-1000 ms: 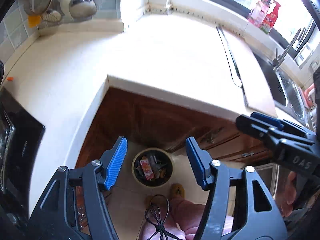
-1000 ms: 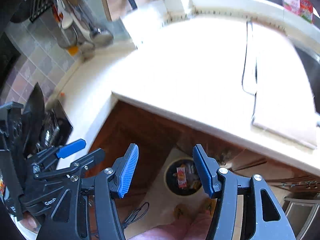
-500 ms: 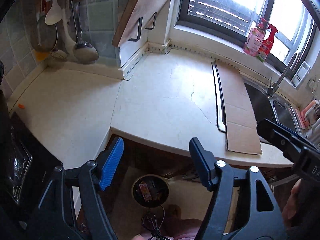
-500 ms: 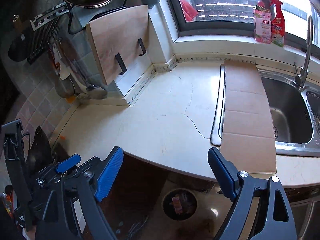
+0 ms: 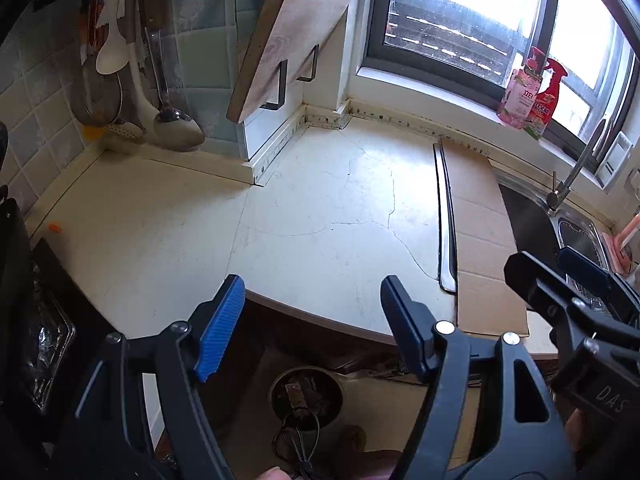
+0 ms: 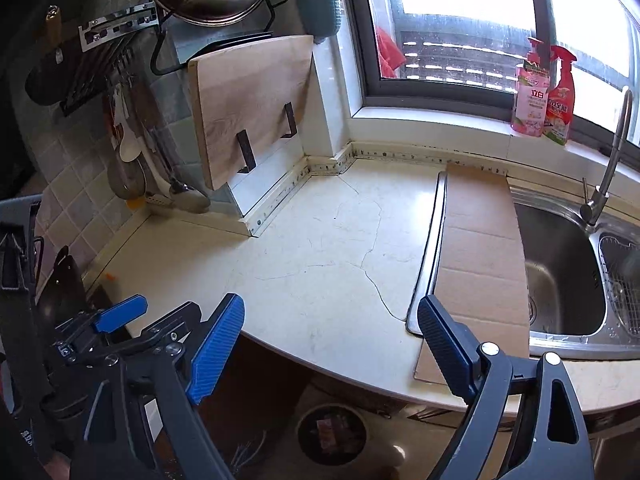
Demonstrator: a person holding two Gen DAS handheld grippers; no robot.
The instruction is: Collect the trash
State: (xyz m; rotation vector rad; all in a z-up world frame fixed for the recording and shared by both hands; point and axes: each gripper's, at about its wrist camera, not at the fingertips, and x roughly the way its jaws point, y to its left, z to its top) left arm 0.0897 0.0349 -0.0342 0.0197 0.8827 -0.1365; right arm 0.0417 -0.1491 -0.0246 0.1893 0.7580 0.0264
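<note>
My left gripper [image 5: 312, 312] is open and empty, held above the front edge of the cream counter [image 5: 312, 208]. My right gripper [image 6: 332, 332] is open and empty too, beside it to the right; it shows at the right edge of the left wrist view [image 5: 576, 300]. A round trash bin [image 5: 306, 396] with wrappers inside stands on the floor below the counter edge, also in the right wrist view [image 6: 332, 434]. A small orange scrap [image 5: 56, 228] lies on the counter at the far left, also in the right wrist view [image 6: 110, 278].
A cardboard sheet [image 6: 480, 256] lies over the sink's left edge. The steel sink [image 6: 560, 280] and tap [image 6: 608, 176] are at right. A cutting board [image 6: 252, 108] and hanging utensils [image 5: 132, 80] line the back wall. Two bottles [image 6: 544, 92] stand on the sill. A dark stove [image 5: 36, 320] is at left.
Both grippers have risen and tilted up from looking down at the bin to looking across the counter toward the window. Both stay open and empty.
</note>
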